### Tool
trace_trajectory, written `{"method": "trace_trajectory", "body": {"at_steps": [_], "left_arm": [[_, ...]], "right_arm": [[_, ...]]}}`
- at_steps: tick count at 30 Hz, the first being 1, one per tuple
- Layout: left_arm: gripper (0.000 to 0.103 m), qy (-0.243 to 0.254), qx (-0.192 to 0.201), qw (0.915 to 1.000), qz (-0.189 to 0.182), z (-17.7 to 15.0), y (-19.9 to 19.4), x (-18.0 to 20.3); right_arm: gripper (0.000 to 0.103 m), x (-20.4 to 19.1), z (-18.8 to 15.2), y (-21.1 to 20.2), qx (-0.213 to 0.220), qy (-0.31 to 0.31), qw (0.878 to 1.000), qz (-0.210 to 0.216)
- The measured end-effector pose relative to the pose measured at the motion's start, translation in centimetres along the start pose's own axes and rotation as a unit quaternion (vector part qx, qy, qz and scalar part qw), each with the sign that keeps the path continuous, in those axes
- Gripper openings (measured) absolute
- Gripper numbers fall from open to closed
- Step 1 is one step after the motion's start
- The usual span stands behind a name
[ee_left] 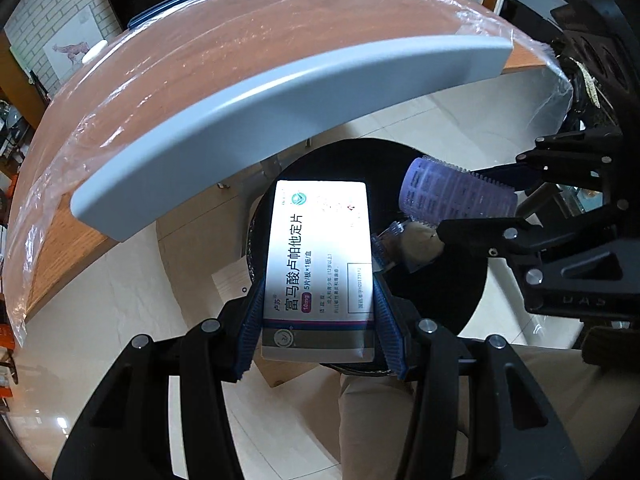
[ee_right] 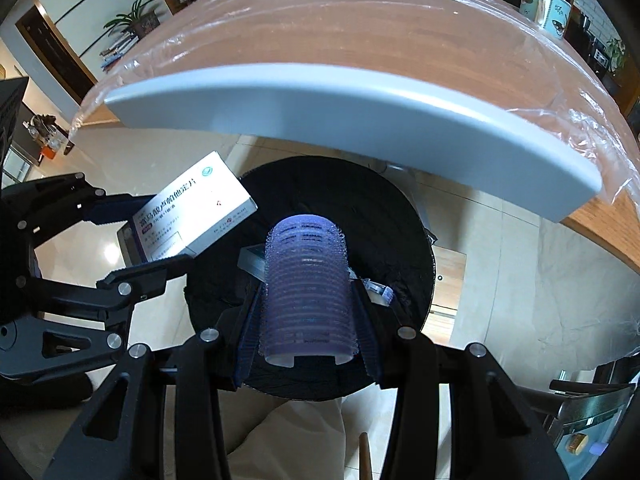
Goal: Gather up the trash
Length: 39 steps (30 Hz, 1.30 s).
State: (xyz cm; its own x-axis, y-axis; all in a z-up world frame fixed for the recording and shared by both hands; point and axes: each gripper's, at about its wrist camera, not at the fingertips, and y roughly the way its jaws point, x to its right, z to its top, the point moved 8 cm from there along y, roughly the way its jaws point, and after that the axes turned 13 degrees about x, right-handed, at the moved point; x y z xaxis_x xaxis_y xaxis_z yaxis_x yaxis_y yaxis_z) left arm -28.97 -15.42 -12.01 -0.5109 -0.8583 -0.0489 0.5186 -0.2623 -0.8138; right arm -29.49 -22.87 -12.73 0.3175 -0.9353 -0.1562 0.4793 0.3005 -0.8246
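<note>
A white medicine box (ee_left: 320, 264) with printed text is clamped between the blue pads of my left gripper (ee_left: 318, 284). It hangs over the round black bin (ee_left: 472, 300) on the floor. To the right, my right gripper (ee_left: 460, 206) is shut on a purple hair roller (ee_left: 452, 196) above the same bin. In the right wrist view the roller (ee_right: 306, 264) stands upright between the right gripper's (ee_right: 308, 300) pads, above the black-lined bin (ee_right: 416, 240). The left gripper (ee_right: 168, 230) comes in from the left with the box (ee_right: 192, 216). A clear plastic piece (ee_right: 376, 288) and a small carton (ee_right: 252, 260) lie in the bin.
A wooden table under clear plastic film, with a thick grey edge (ee_left: 280, 96) (ee_right: 360, 112), overhangs just beyond the bin. Glossy pale floor tiles (ee_left: 120, 300) surround the bin. A person's beige trouser leg (ee_right: 288, 432) is at the near side.
</note>
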Motion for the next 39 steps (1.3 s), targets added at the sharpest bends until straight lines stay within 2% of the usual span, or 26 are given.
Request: {"method": "trace_trajectory", "body": {"at_steps": [7,8,10,12,15,19,22,24,26,29,31,34,39], "left_arm": [[0.052,0.007,-0.009,0.9999,-0.005,-0.3,0.7,0.1],[0.052,0.010,-0.010,0.9999,-0.004,-0.3,0.7,0.1],[0.057,0.012,-0.010,0.9999,0.002,-0.2,0.8,0.1],[0.064,0.006,-0.008,0.9999,0.000,-0.1,0.8,0.0],[0.068,0.002,-0.008,1.0000,0.000,0.3,0.8,-0.5],[0.069,0.001,0.000,1.0000,0.006,0.7,-0.1,-0.7],[0.069,-0.003,0.021,0.9997,0.010,1.6,-1.7,-1.2],[0.069,-0.005,0.043,0.9990,0.013,3.1,-3.0,-1.4],[0.069,-0.017,0.078,0.9968,0.011,5.1,-5.2,-2.3],[0.093,-0.036,0.133,0.9900,0.030,8.9,-7.2,-4.3],[0.098,-0.050,0.159,0.9848,0.046,11.0,-7.9,-6.3],[0.098,-0.081,0.173,0.9783,0.079,14.2,-6.8,-10.7],[0.098,-0.122,0.163,0.9705,0.130,17.1,-2.9,-17.3]], "right_arm": [[0.045,0.0,-0.1,0.4,-0.002,0.000,1.000,-0.011],[0.053,0.1,-0.1,0.3,-0.002,0.004,1.000,-0.015],[0.062,0.5,-0.1,0.1,0.003,0.013,1.000,-0.013],[0.062,0.6,0.0,-0.1,0.005,0.016,1.000,-0.015],[0.064,0.7,0.3,-0.4,0.008,0.022,1.000,-0.014],[0.068,0.9,0.7,-1.5,0.021,0.026,0.999,-0.015],[0.068,0.9,1.9,-3.0,0.040,0.022,0.999,-0.018],[0.070,1.0,3.4,-4.8,0.066,0.019,0.997,-0.020],[0.081,1.4,5.3,-6.4,0.095,0.015,0.995,-0.023],[0.094,3.4,9.1,-8.1,0.140,0.015,0.989,-0.045],[0.099,5.3,11.5,-8.5,0.162,0.017,0.984,-0.064],[0.099,9.5,15.5,-7.0,0.169,0.014,0.979,-0.116],[0.099,15.5,19.5,-3.3,0.155,0.035,0.972,-0.176]]}}
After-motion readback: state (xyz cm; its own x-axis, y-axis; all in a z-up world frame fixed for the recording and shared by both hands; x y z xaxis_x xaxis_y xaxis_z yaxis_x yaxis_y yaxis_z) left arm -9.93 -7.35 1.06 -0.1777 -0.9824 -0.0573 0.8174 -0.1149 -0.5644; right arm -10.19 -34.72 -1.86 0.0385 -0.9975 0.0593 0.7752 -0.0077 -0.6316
